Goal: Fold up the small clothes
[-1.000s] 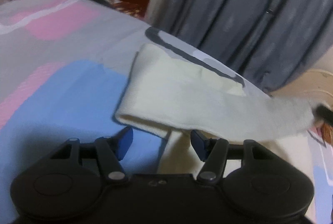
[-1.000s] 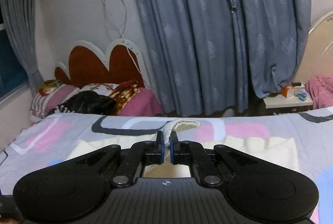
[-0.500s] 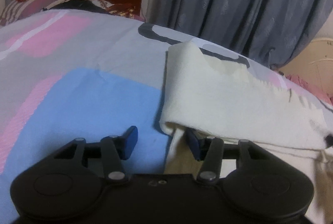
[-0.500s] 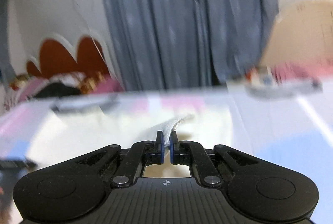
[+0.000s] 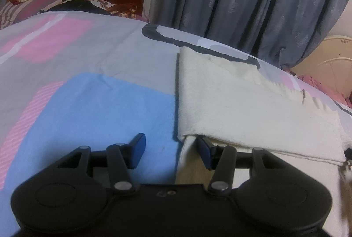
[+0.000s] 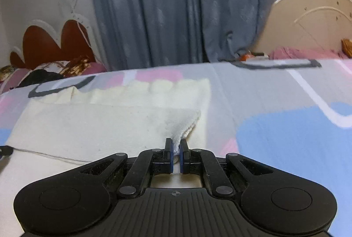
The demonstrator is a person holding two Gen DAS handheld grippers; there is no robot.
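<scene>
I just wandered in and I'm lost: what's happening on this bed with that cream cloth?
A person is folding a cream cloth on a patterned bedspread, using hand-held tongs. The right tongs are pinched shut on a corner of the cloth, with one layer laid over the rest. The left tongs stand open at the cloth's other end, one finger tucked under the folded edge, gripping nothing.

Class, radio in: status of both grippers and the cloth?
Left gripper open. Right gripper shut on cream knitted cloth, folded over on patterned bedspread. Nothing obstructing.
</scene>
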